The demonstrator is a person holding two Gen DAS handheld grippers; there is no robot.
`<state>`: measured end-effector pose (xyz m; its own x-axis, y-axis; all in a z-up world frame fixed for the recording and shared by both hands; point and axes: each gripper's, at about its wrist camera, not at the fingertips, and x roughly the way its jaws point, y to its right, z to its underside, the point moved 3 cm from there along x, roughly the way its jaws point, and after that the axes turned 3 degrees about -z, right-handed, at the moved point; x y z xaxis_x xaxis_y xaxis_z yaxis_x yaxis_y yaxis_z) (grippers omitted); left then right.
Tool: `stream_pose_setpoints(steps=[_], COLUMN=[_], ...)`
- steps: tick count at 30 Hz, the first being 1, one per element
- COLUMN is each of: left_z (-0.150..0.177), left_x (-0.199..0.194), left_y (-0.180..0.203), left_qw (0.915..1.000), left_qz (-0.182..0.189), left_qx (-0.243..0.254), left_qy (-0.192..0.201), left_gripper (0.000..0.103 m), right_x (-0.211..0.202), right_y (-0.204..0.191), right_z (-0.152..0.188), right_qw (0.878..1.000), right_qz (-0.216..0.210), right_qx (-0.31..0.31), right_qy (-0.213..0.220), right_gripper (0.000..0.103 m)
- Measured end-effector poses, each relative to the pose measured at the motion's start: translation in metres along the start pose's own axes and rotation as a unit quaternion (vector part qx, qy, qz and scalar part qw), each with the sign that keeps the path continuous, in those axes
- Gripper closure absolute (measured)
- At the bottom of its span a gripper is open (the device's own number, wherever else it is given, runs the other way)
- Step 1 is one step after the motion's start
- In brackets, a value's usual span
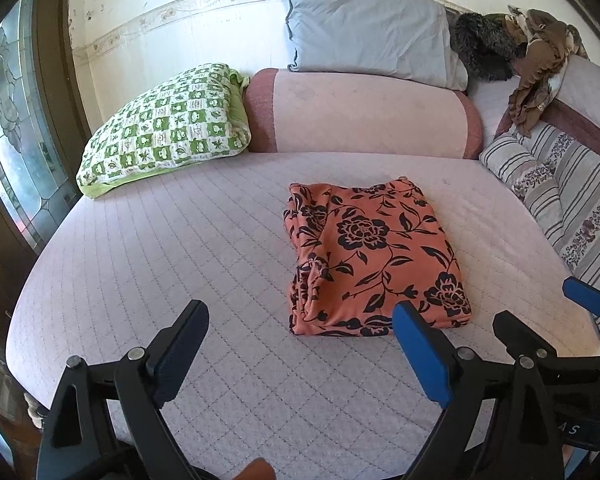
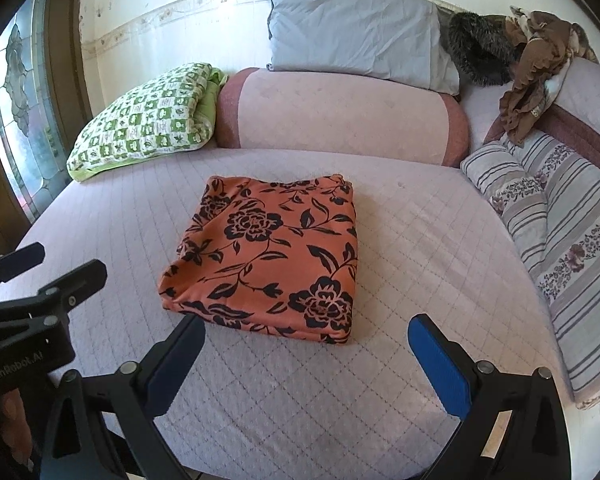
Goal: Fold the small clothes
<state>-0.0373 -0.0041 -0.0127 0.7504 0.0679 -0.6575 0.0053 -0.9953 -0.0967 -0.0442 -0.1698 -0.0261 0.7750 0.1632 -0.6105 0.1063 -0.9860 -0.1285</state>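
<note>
An orange garment with a black flower print [image 1: 374, 254] lies folded into a neat rectangle on the quilted lilac bed cover [image 1: 160, 248]. It also shows in the right wrist view [image 2: 268, 256]. My left gripper [image 1: 300, 320] is open and empty, held above the bed just in front of the garment's near left edge. My right gripper [image 2: 306, 334] is open and empty, just in front of the garment's near edge. The right gripper shows at the right edge of the left wrist view [image 1: 548, 304], and the left gripper at the left edge of the right wrist view [image 2: 60, 266].
A green checked pillow [image 1: 164, 128] lies at the back left. A pink bolster [image 1: 360, 112] and a grey-blue pillow [image 1: 372, 32] lie at the back. Striped cushions [image 1: 572, 196] line the right side. Brown and dark clothes [image 1: 536, 68] are piled at the back right. A stained-glass window [image 1: 16, 120] is on the left.
</note>
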Motion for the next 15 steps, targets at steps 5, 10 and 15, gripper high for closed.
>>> stream_pose_setpoints(steps=[5, 10, 15], left_z=[-0.0025, -0.005, -0.0082], left_x=[-0.0004, 0.0003, 0.0012], left_y=[0.0002, 0.0014, 0.0062], left_qw=[1.0, 1.0, 0.9999], left_qz=[-0.003, -0.003, 0.0], left_qx=[0.001, 0.003, 0.011], left_qy=[0.002, 0.004, 0.008], left_gripper=[0.01, 0.01, 0.009], right_x=[0.0004, 0.0009, 0.0016], right_y=[0.003, 0.0031, 0.005], right_z=[-0.0044, -0.0053, -0.0086], right_qw=[1.0, 1.0, 1.0], right_qz=[0.001, 0.0, -0.001], right_qx=[0.0, 0.0, -0.001], right_qy=[0.004, 0.005, 0.007], right_gripper=[0.0, 0.0, 0.0])
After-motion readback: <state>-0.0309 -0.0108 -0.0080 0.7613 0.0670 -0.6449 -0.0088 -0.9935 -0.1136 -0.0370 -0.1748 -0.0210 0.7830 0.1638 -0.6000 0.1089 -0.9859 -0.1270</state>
